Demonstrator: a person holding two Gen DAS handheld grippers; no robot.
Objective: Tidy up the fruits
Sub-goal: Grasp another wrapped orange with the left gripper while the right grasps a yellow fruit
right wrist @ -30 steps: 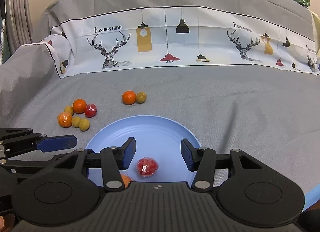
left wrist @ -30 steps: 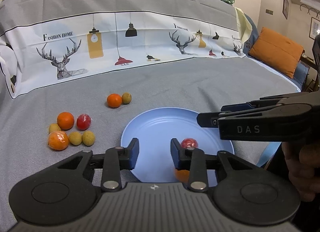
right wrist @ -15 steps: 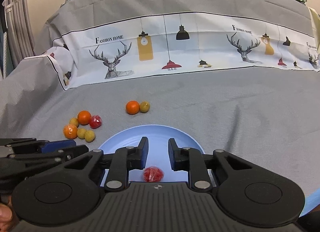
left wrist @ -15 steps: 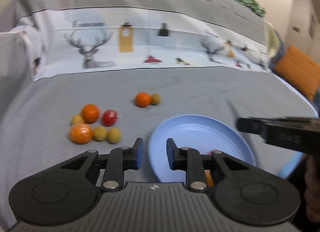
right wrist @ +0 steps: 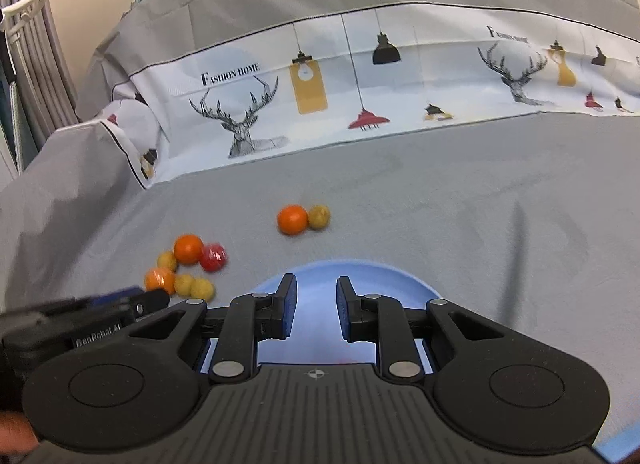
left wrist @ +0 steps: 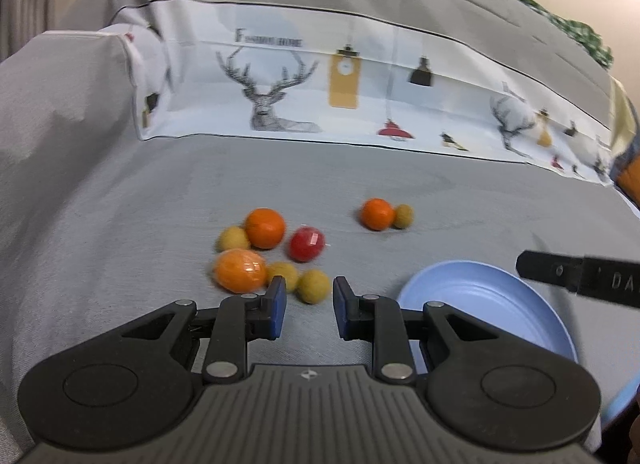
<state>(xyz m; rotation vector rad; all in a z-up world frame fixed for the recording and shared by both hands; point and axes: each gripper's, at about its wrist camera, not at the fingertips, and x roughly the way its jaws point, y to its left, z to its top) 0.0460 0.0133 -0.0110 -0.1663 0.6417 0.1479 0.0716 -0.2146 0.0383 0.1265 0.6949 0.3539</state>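
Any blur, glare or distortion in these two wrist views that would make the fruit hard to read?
Left wrist: motion blur smears the fruit cluster and the cloth print; fisheye bends the plate. Right wrist: sharper, printed lettering readable, fruit slightly soft, edges curved. No strong glare in either; lighting even.

Home bedroom: printed bedsheet (right wrist: pixel 360 76)

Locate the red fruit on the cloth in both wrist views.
Left wrist: red fruit sits centre frame, just right of an orange, above the left gripper.
Right wrist: red fruit sits left of centre, touching the same orange.
Shared landmark: the blue plate, lower right in the left view, bottom centre in the right.
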